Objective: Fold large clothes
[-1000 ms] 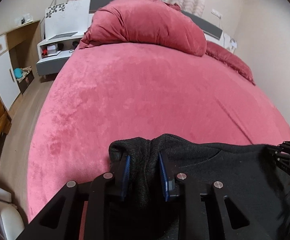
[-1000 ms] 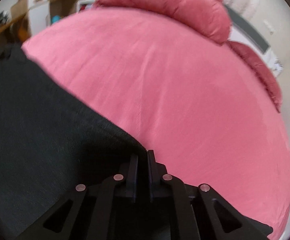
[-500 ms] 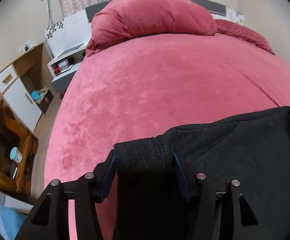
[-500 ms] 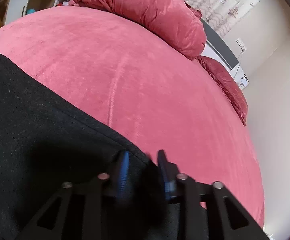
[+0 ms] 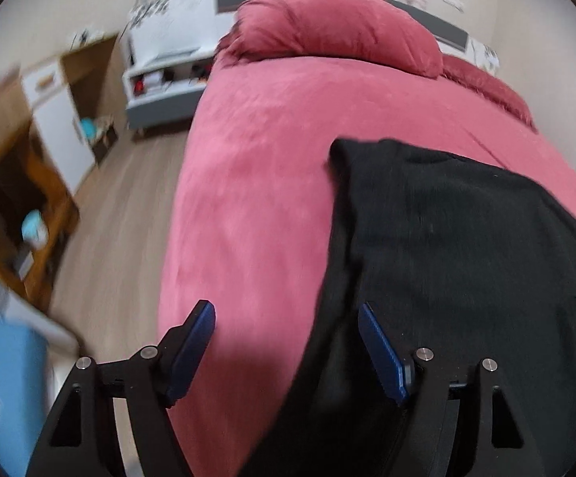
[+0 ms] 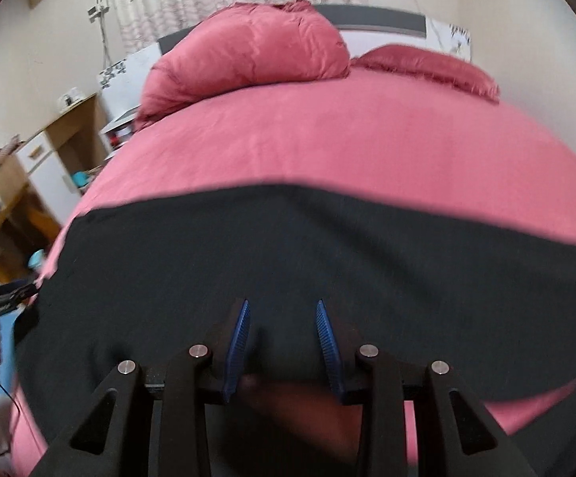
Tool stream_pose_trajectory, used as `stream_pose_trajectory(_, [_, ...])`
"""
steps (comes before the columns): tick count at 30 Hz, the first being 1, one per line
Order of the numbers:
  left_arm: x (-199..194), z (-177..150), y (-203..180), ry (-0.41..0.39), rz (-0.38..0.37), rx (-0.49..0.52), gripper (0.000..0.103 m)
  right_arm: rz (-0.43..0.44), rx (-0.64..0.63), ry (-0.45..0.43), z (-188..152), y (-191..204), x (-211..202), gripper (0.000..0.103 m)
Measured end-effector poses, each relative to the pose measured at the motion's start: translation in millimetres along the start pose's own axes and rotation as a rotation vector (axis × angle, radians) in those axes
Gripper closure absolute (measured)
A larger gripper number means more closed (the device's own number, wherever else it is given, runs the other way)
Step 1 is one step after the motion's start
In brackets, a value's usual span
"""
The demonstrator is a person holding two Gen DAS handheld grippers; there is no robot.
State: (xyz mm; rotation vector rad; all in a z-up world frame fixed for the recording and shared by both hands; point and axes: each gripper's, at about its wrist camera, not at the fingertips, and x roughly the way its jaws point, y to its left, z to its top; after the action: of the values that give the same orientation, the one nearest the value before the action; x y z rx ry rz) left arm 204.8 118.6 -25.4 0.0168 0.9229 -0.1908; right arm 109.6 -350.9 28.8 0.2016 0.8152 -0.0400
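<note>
A large black garment (image 5: 459,246) lies spread on the pink bed (image 5: 272,167). In the left wrist view my left gripper (image 5: 286,314) is wide open above the garment's left edge, and its blue pads (image 5: 379,349) hold nothing. In the right wrist view the garment (image 6: 308,246) stretches across the bed (image 6: 347,139). My right gripper (image 6: 282,314) is open above the garment's near edge and nothing is pinched between its pads. The other gripper (image 6: 2,302) shows at the left edge of that view.
A big pink pillow (image 5: 327,24) and a second one (image 6: 427,67) lie at the head of the bed. A white bedside unit (image 5: 161,67), wooden cupboards (image 5: 61,91) and a wooden floor (image 5: 121,206) are to the left. A blue bin (image 5: 6,389) stands near left.
Both grippers have opened and let go of the black garment, which now lies on the bed. Both have drawn back, and the left one has swung to the left.
</note>
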Motion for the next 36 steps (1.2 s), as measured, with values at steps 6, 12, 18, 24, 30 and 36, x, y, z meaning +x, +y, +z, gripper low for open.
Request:
stream_pose_trajectory(6, [-27, -54, 30, 0.009, -0.124, -0.195, 0.021, 0.137, 0.151, 0.035, -81, 20, -33, 0.066])
stream_pose_trajectory(12, [-35, -68, 16, -0.004, -0.172, -0.183, 0.023, 0.442, 0.317, 0.117, -154, 53, -45, 0.066])
stream_pose_trajectory(18, [-33, -55, -6, -0.087, -0.073, -0.041, 0.021, 0.580, 0.353, 0.294, -200, 83, -41, 0.066])
stream_pose_trajectory(24, [-9, -45, -25, 0.008, -0.105, 0.056, 0.057, 0.487, 0.479, 0.299, -209, 67, -22, 0.066])
stream_pose_trajectory(30, [-33, -15, -29, -0.015, -0.142, 0.015, 0.092, 0.402, 0.357, 0.089, -193, 77, -26, 0.091])
stream_pose_trajectory(36, [-72, 12, -9, -0.050, -0.215, -0.080, 0.093, 0.449, 0.281, -0.100, -184, 76, -86, 0.096])
